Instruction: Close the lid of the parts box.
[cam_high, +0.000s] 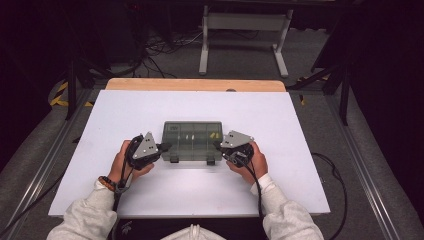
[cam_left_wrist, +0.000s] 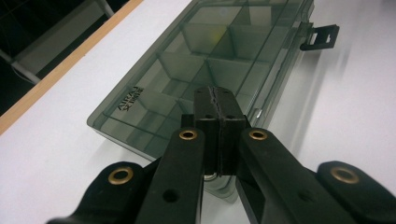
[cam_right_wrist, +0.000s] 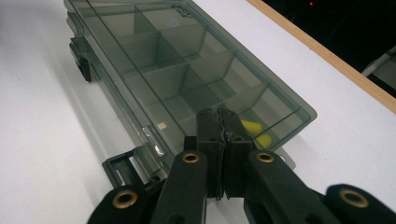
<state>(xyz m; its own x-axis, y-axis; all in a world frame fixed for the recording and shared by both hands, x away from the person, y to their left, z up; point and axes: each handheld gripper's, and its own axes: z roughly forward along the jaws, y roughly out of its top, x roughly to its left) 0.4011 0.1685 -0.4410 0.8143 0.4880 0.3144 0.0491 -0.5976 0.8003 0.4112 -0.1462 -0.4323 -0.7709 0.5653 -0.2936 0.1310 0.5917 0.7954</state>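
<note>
A smoky see-through compartment box (cam_high: 192, 141) lies with its lid down in the middle of the white table top (cam_high: 150, 110). My left gripper (cam_high: 162, 147) is shut with nothing in it, tips at the box's left short end. In the left gripper view its joined tips (cam_left_wrist: 215, 93) sit over the box (cam_left_wrist: 205, 60) lid near that end. My right gripper (cam_high: 218, 146) is also shut on nothing, at the right short end. In the right gripper view its tips (cam_right_wrist: 217, 114) hang over the box (cam_right_wrist: 177, 70), just beside small yellow pieces (cam_right_wrist: 252, 128) in an end compartment. Two front latches (cam_right_wrist: 126, 170) stick out unfastened.
A wooden strip (cam_high: 195, 84) runs along the table's far edge. Beyond it stands a white metal frame (cam_high: 245, 35) among cables on the floor. Aluminium rails (cam_high: 370, 180) flank the table. Bare white surface surrounds the box on every side.
</note>
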